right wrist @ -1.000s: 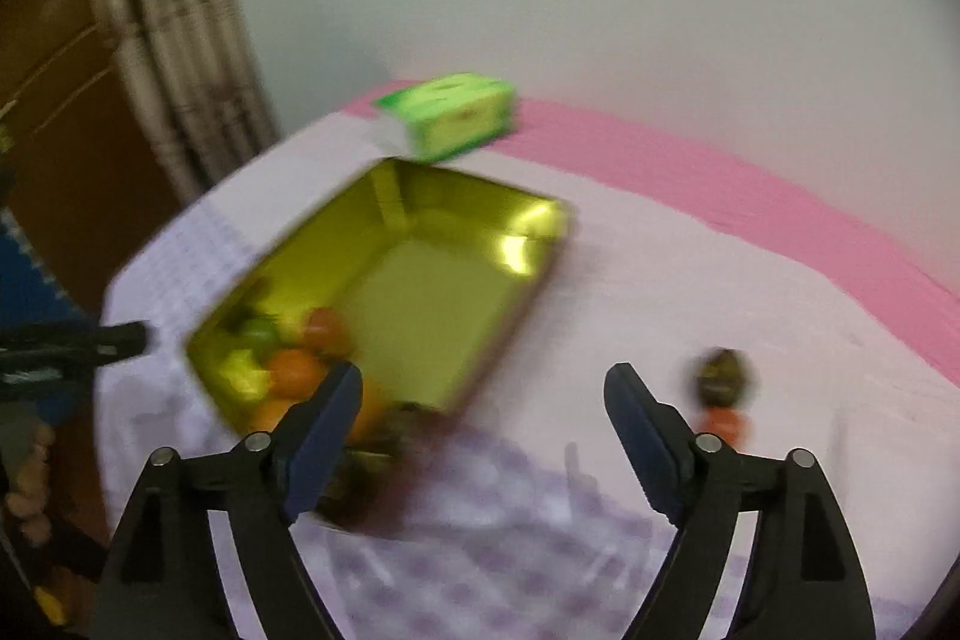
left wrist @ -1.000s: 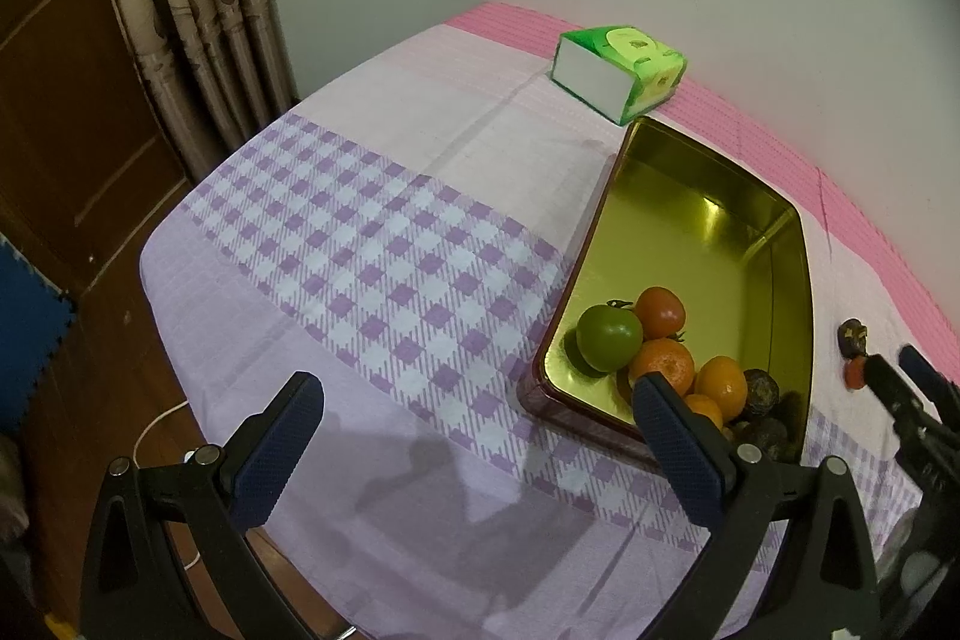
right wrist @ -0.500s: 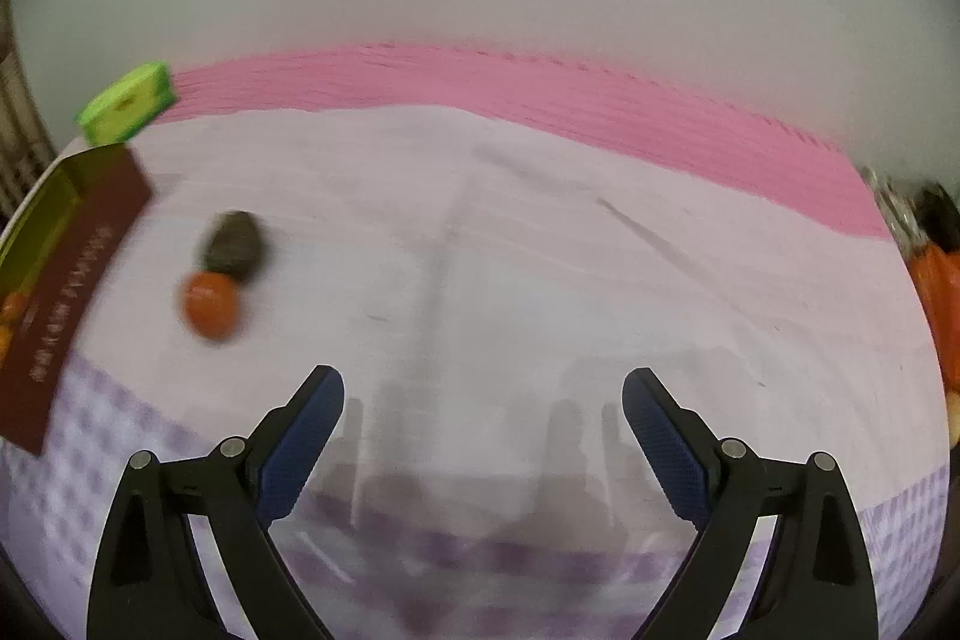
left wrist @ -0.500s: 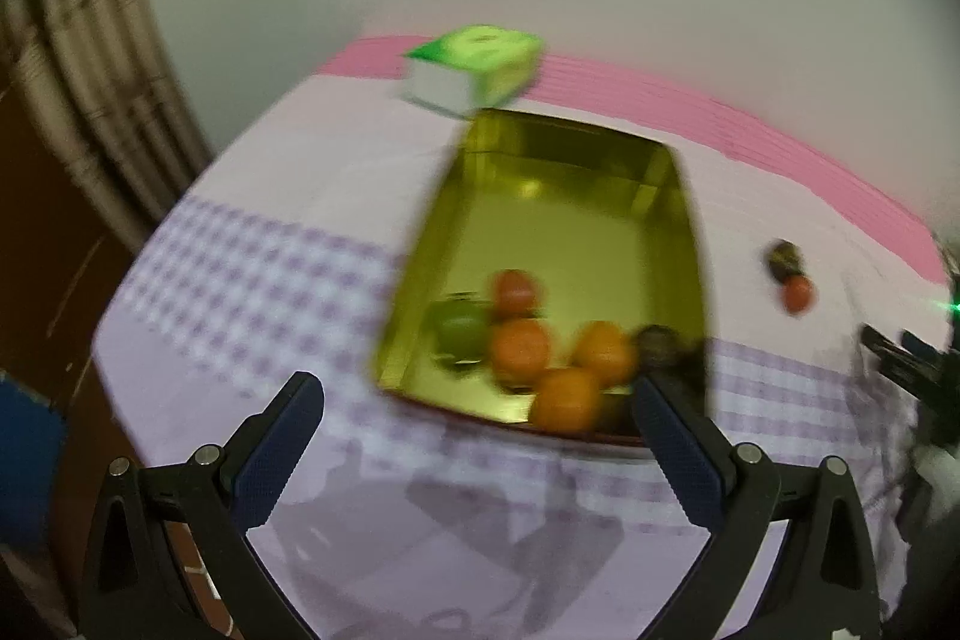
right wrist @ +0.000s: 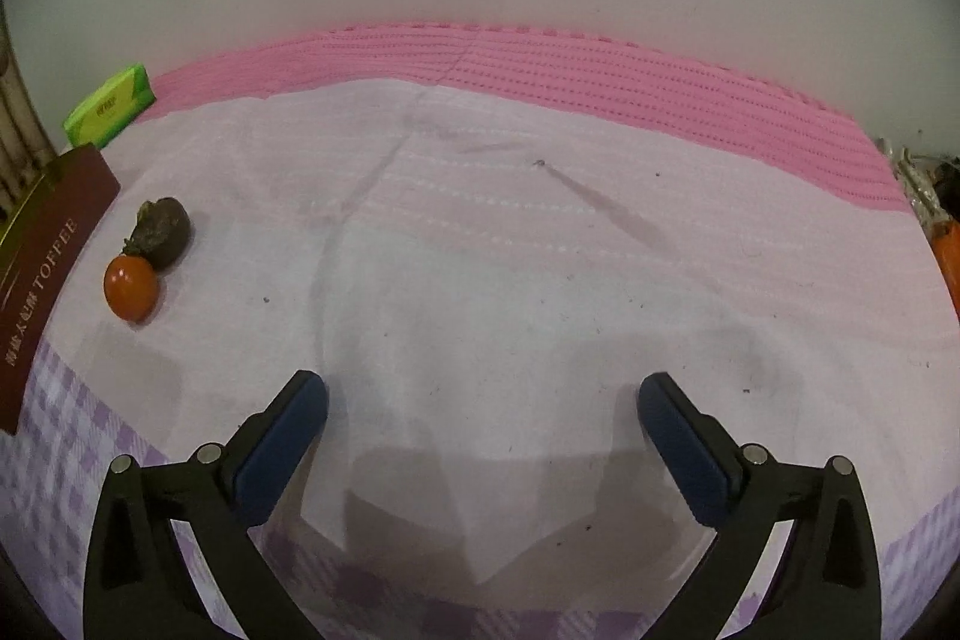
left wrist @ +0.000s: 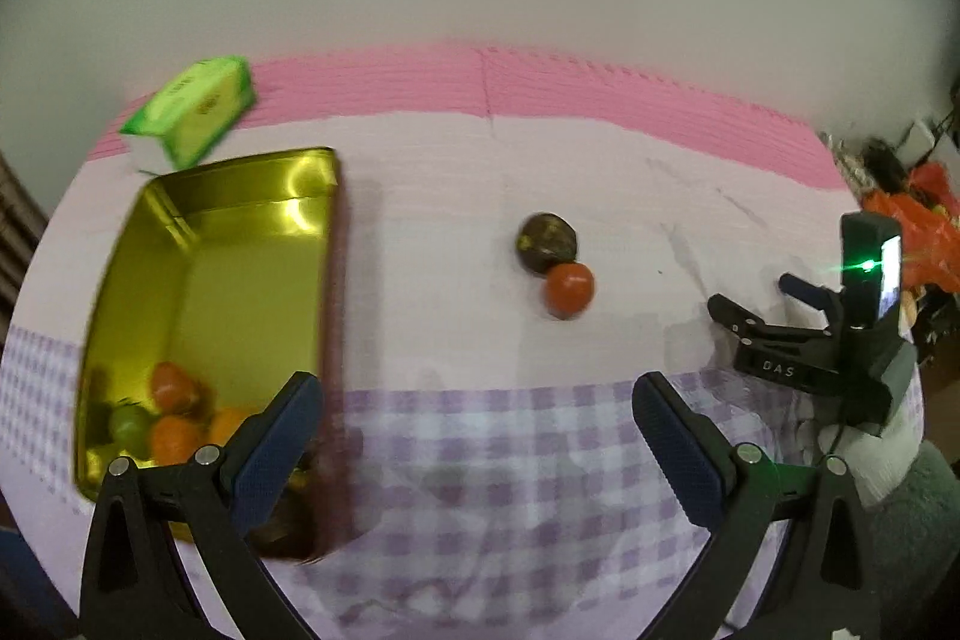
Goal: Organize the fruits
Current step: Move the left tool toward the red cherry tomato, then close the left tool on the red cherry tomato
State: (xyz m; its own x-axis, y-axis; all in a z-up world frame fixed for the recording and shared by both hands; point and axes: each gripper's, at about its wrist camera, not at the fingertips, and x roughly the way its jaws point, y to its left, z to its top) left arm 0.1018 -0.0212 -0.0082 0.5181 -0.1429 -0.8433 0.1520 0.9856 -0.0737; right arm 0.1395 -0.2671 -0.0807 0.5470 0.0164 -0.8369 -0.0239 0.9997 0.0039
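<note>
A gold tin [left wrist: 252, 244] lies at the left with several orange fruits and one green fruit [left wrist: 129, 424] in its near end. On the cloth to its right a dark brown fruit [left wrist: 547, 242] touches a small orange-red fruit [left wrist: 569, 287]. My left gripper [left wrist: 477, 418] hangs open above the checked cloth, nothing between its fingers. My right gripper [right wrist: 483, 415] is still opening over bare cloth, empty. In the right wrist view the dark fruit [right wrist: 165, 232] and the orange-red fruit [right wrist: 131, 287] sit far left beside the tin's maroon wall [right wrist: 42, 280]. The right gripper [left wrist: 762, 307] also shows at the left wrist view's right edge.
A green box [left wrist: 195, 115] stands behind the tin, against the pink strip of cloth along the wall. Orange and dark clutter [left wrist: 912, 220] lies beyond the table's right end. The table edge curves off at lower left.
The left gripper swung right: the tin slid to the view's left and the two loose fruits came to the centre. The right gripper turned from the tin to bare cloth, dropped, and its jaws widened.
</note>
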